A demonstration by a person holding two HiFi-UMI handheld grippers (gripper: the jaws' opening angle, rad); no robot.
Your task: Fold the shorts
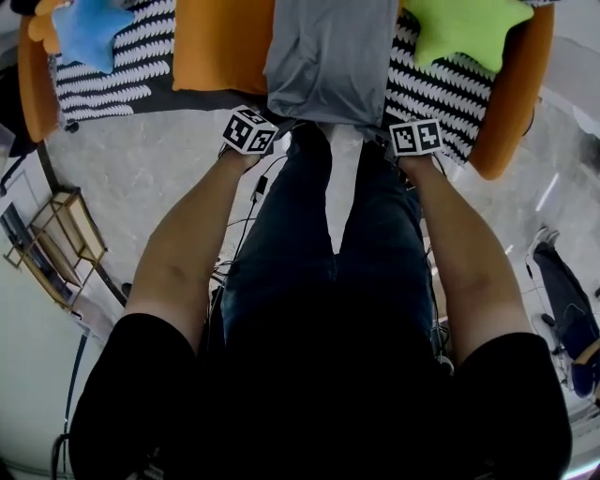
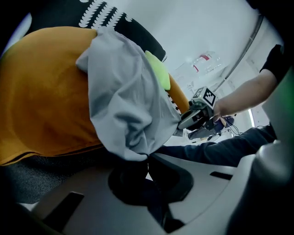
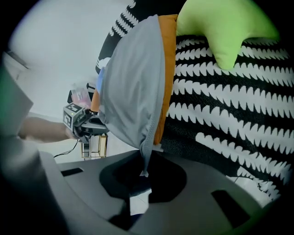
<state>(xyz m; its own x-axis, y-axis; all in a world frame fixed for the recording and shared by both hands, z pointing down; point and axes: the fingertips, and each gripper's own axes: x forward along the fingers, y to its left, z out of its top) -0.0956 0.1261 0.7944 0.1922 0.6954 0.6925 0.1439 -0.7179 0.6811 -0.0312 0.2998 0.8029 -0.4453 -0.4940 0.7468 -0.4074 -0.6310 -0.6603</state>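
The grey shorts (image 1: pixel 328 56) lie on an orange sofa, draped over its front edge. My left gripper (image 1: pixel 265 120) is shut on the near left corner of the shorts, and my right gripper (image 1: pixel 396 124) is shut on the near right corner. In the left gripper view the grey cloth (image 2: pixel 124 92) bunches down into the shut left gripper (image 2: pixel 147 163), with the right gripper (image 2: pixel 195 120) across from it. In the right gripper view a hem of the shorts (image 3: pixel 133 87) hangs pinched in the right gripper (image 3: pixel 143 172). The left gripper (image 3: pixel 85 121) shows beyond.
An orange cushion (image 1: pixel 220 47) lies under and left of the shorts. A black and white patterned blanket (image 1: pixel 436 94) covers the seat, with a green star pillow (image 1: pixel 464 28) right and a blue one (image 1: pixel 89 28) left. A wooden rack (image 1: pixel 56 239) stands on the floor left.
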